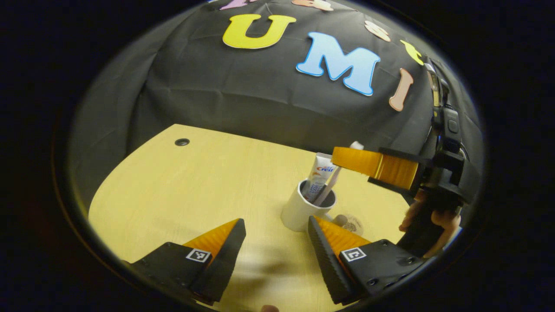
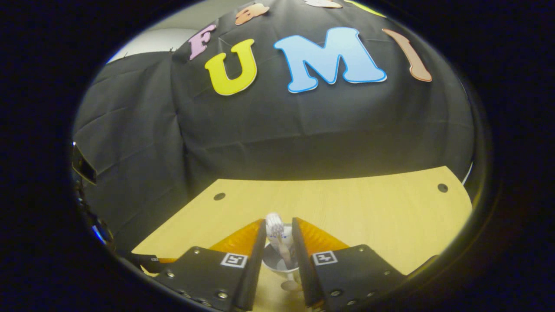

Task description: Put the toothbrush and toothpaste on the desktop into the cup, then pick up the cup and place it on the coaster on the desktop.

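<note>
My right gripper (image 2: 279, 230) holds the toothbrush (image 2: 275, 229) narrowly, its head between my fingertips, handle down in the cup (image 1: 303, 210). Toothpaste (image 1: 319, 175) stands in the cup too. My left gripper (image 1: 277, 227) is spread wide, cup just ahead. Coaster (image 1: 350, 223) lies just beyond the cup. Open desktop (image 1: 182, 195) leftward.

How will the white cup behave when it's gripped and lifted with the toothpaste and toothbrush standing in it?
The cup looks rigid and smooth-walled, so it may slip in a light pinch. The toothpaste and toothbrush rise well above the rim and lean, probably making it top-heavy and apt to tip if jerked. It has a handle on the side toward the coaster, which could snag.
</note>
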